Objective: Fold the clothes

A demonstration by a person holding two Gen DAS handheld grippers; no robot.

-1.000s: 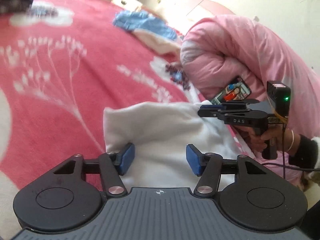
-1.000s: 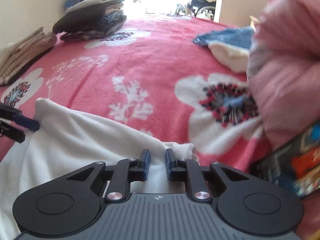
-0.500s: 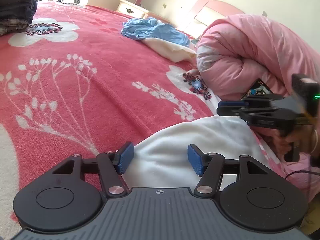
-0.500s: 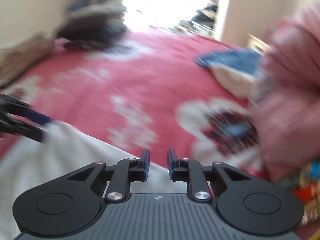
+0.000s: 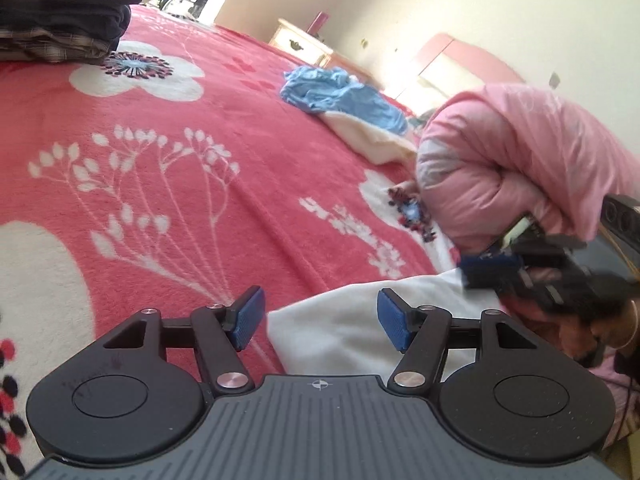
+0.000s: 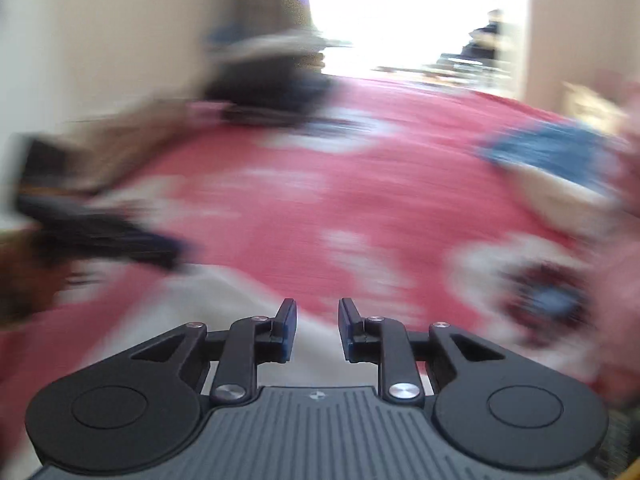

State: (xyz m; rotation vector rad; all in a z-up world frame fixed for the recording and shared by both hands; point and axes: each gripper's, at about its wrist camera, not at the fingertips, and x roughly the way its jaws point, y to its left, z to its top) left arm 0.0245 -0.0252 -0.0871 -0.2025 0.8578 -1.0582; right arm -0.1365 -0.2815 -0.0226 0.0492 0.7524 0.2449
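A white garment (image 5: 340, 332) lies on the red floral blanket (image 5: 180, 160), its edge just under my left gripper (image 5: 320, 318). That gripper stands open, blue pads wide apart and touching nothing. To the right a hand holds my right gripper (image 5: 492, 270), blurred, over the garment's far corner. The right wrist view is smeared by motion. There my right gripper (image 6: 317, 328) has its jaws opening, a clear gap between the pads, with the white garment (image 6: 224, 300) below them and not pinched. The left gripper (image 6: 160, 248) shows as a dark blur at the left.
A bundled pink quilt (image 5: 520, 160) fills the right side of the bed. A blue cloth (image 5: 344, 96) on a cream cloth (image 5: 372, 142) lies further back. Folded dark clothes (image 5: 60, 20) are stacked at the far left, and a nightstand (image 5: 304, 42) stands beyond the bed.
My left gripper has drawn back off the white garment, so less cloth lies under it. My right gripper's jaws have widened and it has lifted, its view now blurred.
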